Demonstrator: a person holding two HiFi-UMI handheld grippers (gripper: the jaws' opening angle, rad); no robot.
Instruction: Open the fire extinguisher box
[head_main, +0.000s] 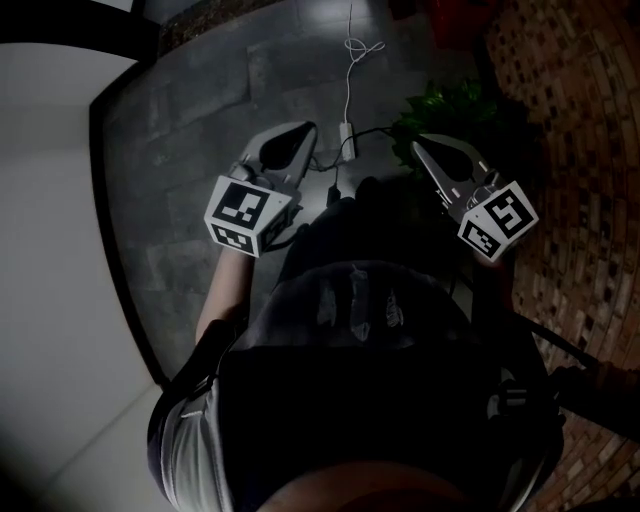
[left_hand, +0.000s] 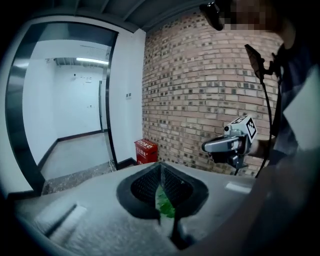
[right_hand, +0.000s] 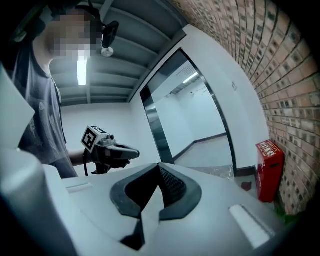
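Note:
The red fire extinguisher box (left_hand: 146, 151) stands on the floor against the brick wall, far ahead of both grippers; it also shows at the right edge of the right gripper view (right_hand: 269, 170). My left gripper (left_hand: 161, 166) is shut with nothing held, its pads meeting at the tip. My right gripper (right_hand: 159, 167) is likewise shut and empty. Both are held up in the air at chest height, side by side: the left gripper (head_main: 303, 130) and the right gripper (head_main: 422, 148). Each one appears in the other's view.
A brick wall (head_main: 575, 150) runs along the right. A green potted plant (head_main: 450, 105) sits by it below the right gripper. A white cable (head_main: 350, 60) lies on the dark tiled floor. A black-framed doorway (left_hand: 107, 100) opens into a white corridor.

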